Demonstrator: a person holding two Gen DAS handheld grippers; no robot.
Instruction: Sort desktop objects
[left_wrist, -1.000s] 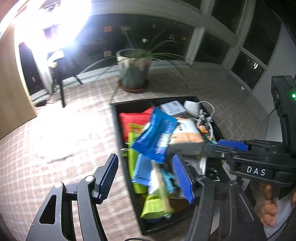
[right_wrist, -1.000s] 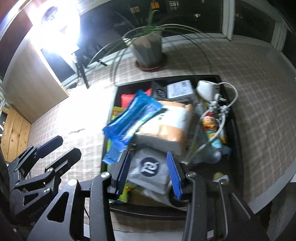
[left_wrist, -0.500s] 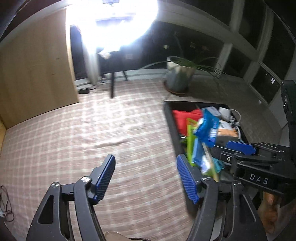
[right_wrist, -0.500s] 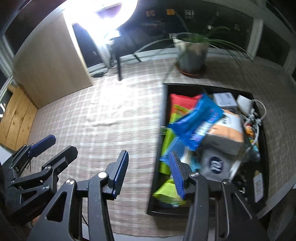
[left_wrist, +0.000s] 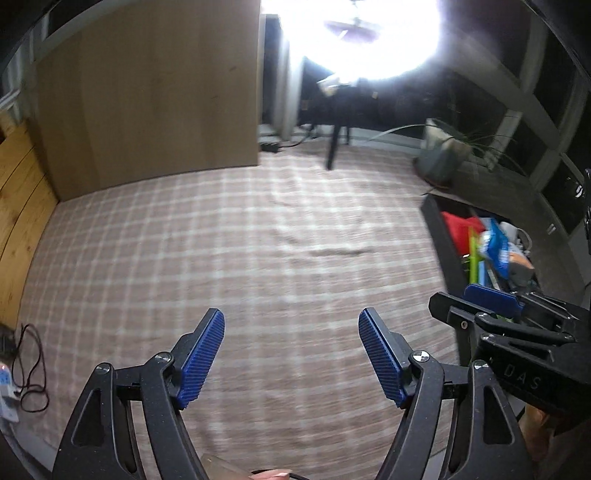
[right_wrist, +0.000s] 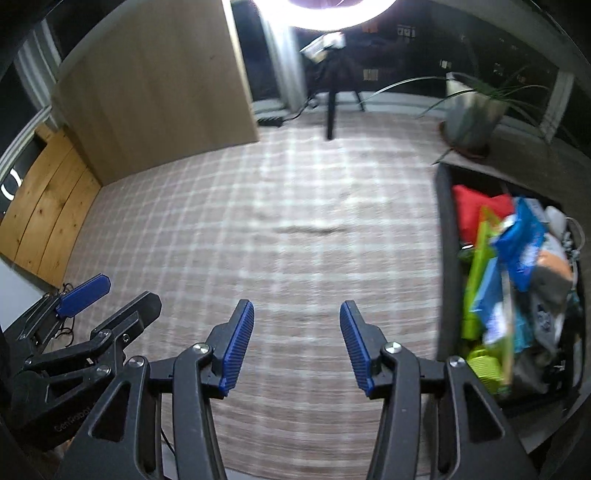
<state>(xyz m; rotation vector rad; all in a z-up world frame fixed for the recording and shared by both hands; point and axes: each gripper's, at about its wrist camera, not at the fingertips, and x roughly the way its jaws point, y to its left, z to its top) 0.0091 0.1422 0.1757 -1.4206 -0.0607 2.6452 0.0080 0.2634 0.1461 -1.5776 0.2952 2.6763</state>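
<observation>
A black tray (right_wrist: 445, 258) at the right edge of the checked tablecloth holds a pile of packets: a blue packet (right_wrist: 521, 240), a red pouch (right_wrist: 476, 206), green packets (right_wrist: 480, 266) and a white cable. The same tray (left_wrist: 441, 240) sits far right in the left wrist view. My left gripper (left_wrist: 291, 354) hangs over bare cloth left of the tray, its jaws opening with nothing between them. My right gripper (right_wrist: 297, 339) is also over bare cloth, jaws opening and empty. Each gripper shows at the edge of the other's view.
A potted plant (right_wrist: 472, 114) stands behind the tray. A wooden panel (right_wrist: 155, 88) rises at the back left, with a tripod leg (right_wrist: 330, 114) and a bright lamp beside it. Black cables (left_wrist: 29, 369) lie at the table's left edge.
Both grippers swung left, away from above the tray's pile to over the bare cloth; the tray now lies at the right edge of both views. Both pairs of jaws widened.
</observation>
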